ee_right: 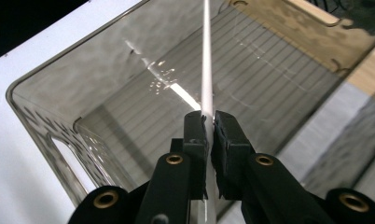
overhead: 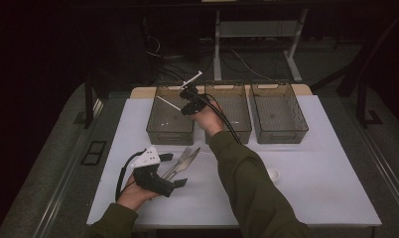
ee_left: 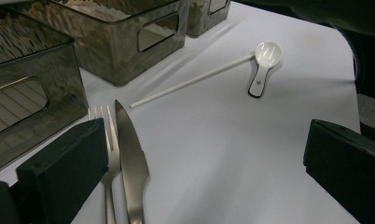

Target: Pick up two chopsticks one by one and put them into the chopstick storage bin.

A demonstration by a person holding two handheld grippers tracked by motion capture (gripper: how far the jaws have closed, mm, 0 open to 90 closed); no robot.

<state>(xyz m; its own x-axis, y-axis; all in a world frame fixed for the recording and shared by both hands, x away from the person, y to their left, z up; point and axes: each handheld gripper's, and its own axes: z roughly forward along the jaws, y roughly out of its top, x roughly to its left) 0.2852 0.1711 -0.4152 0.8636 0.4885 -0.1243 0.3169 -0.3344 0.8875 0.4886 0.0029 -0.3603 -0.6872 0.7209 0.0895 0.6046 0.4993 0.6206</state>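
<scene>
Presently: right gripper [ee_right: 208,122] — jaws clamped on a white stick [ee_right: 206,56], held above the leftmost smoky bin [overhead: 170,116]. Left gripper [overhead: 175,171] — jaws wide apart, holding nothing, near fork [ee_left: 110,140] and knife [ee_left: 132,163] on the table [overhead: 311,168].

A steel fork [ee_left: 112,154] and a steel knife [ee_left: 132,163] lie side by side on the white table [overhead: 331,188], near a white plastic stick [ee_left: 190,81] whose far end reaches a small white spoon [ee_left: 266,63], with two more smoky clear plastic bins [overhead: 234,111] [overhead: 278,111] behind.
</scene>
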